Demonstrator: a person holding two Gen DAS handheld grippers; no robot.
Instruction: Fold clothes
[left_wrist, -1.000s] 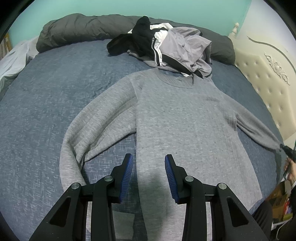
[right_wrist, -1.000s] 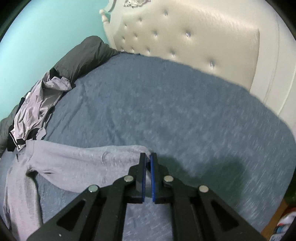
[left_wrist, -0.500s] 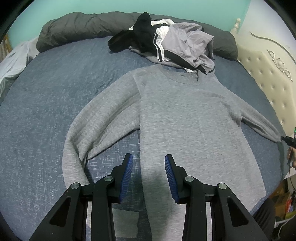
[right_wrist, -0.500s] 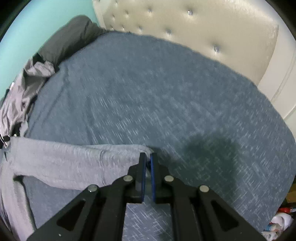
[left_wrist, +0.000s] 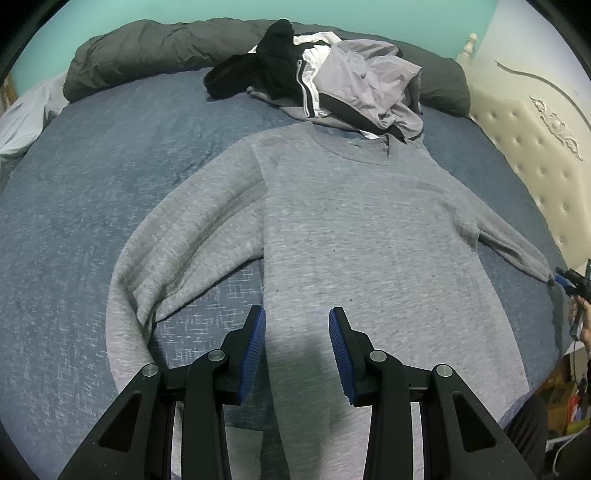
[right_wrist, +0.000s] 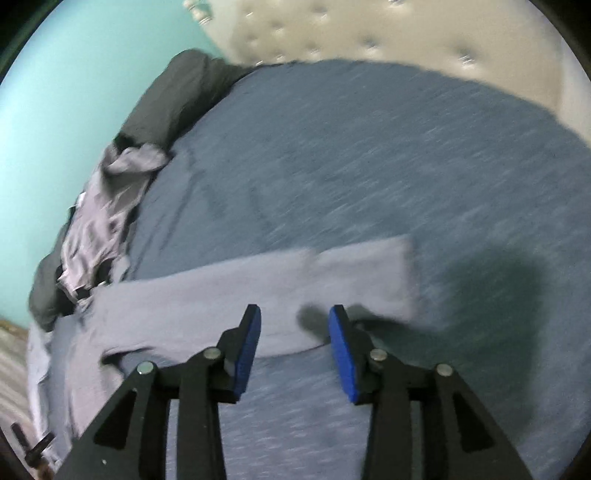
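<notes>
Since a second ago your right claw has let go of the cuff it was pinching: its blue ribbed pads are opening, nothing lies between them, and the sleeve now rests flat on the bed. Your left claw has not shifted; its pads stand apart over the hem of the heather-grey knit sweatshirt, gripping nothing.

You have the sweatshirt laid face-up across the middle of the blue-grey woven bedspread, neck toward the far edge of the bed, hem toward the near edge where you stand. The right sleeve is drawn out straight toward the headboard side, which I take to be the reason for that pull: a sleeve laid flat folds cleanly across the body. The other sleeve bends in a loose curve toward the near edge and probably wants the same straightening.

The knit looks soft and slightly fuzzy, limp enough to hold wrinkles. Along the far edge lies a dark grey rolled quilt, and on it a heap of unfolded clothes, black, white and pale lilac. The cream tufted headboard has button dimples. The right view is blurred, so the cuff's edge is only roughly readable.
</notes>
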